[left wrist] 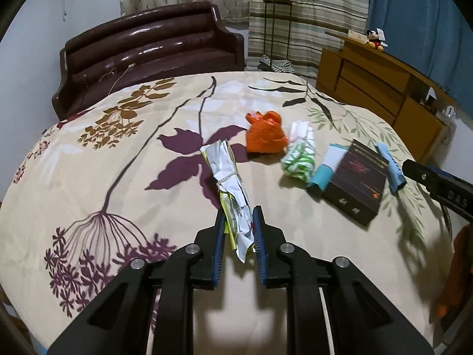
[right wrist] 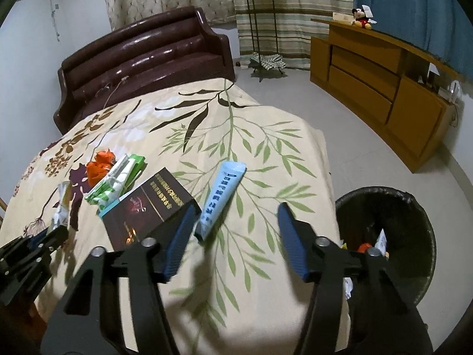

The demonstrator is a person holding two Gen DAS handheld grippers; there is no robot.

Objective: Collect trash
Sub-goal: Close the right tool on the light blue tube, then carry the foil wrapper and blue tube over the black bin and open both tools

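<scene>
My left gripper (left wrist: 239,216) is shut on the near end of a crumpled silver and green wrapper (left wrist: 229,174), which sticks out ahead of it over the floral bedspread (left wrist: 118,153). My right gripper (right wrist: 238,210) stands open over the bed's right side. A light blue tube (right wrist: 221,198) lies between its fingers, close to the left finger (right wrist: 183,230), and the pads do not press on it. An orange bag (left wrist: 266,133), a green and white packet (left wrist: 298,156) and a dark box (left wrist: 357,177) on a teal carton (left wrist: 322,171) lie on the bed.
A black trash bin (right wrist: 414,213) with litter inside stands on the floor at the bed's right edge, beside my right gripper. A dark brown headboard (right wrist: 142,56) closes the far end. A wooden dresser (right wrist: 378,88) lines the right wall beyond open floor.
</scene>
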